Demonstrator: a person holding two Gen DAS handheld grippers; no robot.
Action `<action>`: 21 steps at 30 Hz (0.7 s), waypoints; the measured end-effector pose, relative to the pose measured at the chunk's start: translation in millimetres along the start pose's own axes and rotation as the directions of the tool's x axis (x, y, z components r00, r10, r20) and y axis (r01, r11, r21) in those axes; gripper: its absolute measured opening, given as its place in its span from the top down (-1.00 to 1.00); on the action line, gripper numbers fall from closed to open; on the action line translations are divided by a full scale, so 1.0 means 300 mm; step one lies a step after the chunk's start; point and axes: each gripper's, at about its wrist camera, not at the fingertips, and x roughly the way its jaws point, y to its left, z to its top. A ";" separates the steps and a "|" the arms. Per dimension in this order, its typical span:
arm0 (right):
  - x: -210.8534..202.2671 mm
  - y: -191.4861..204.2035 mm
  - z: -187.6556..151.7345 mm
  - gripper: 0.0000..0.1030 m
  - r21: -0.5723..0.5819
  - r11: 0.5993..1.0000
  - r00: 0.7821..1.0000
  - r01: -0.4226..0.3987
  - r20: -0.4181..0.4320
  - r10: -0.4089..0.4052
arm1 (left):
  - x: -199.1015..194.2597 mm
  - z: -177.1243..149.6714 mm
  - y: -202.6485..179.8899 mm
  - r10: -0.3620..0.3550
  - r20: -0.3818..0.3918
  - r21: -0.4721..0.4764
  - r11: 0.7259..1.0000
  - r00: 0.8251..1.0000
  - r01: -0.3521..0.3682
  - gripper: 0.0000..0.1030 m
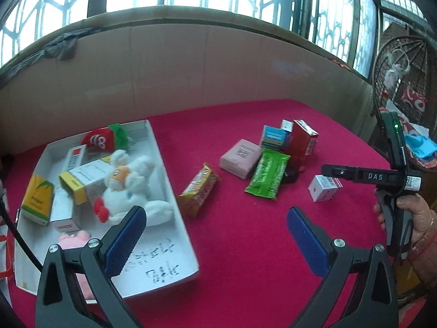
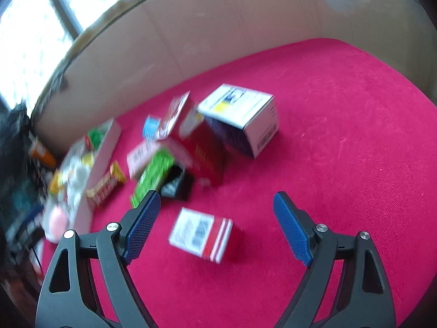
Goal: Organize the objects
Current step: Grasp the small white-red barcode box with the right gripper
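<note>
A small white cardboard box with red stripes [image 2: 200, 235] lies on the crimson-cloth worktop [image 2: 341, 142], between the wide, empty right hand-held gripper [image 2: 215, 220]. At ten o'clock, the white tray [image 1: 169, 180]; left hand-held gripper [image 1: 215, 228] wide, empty.

Bare red cloth [image 2: 341, 150] lies open rightward; a clustered heap of cartons and packets [image 2: 191, 147] blocks the middle.

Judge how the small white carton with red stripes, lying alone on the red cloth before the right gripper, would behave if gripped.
The small white carton looks like thin card, so it is probably light and may dent under firm pads. Lying flat on the red cloth, it should slide rather than roll. The open right gripper looks wide enough to span it.
</note>
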 end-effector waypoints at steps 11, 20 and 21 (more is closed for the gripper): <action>0.137 0.122 -0.043 -0.60 -0.235 0.972 0.995 0.027 -0.088 -0.049 | 0.206 0.059 -0.167 -0.037 -0.145 0.080 0.996 0.989 0.049 -1.00; 0.057 -0.018 -0.071 -0.12 -0.052 0.998 1.000 -0.018 -0.019 0.017 | 0.427 0.068 -0.233 -0.045 -0.267 0.070 0.995 0.963 0.066 -1.00; 0.054 -0.029 -0.071 -0.12 -0.034 0.999 0.999 -0.035 -0.014 0.034 | 0.447 0.064 -0.236 -0.040 -0.283 0.073 0.995 0.958 0.063 -1.00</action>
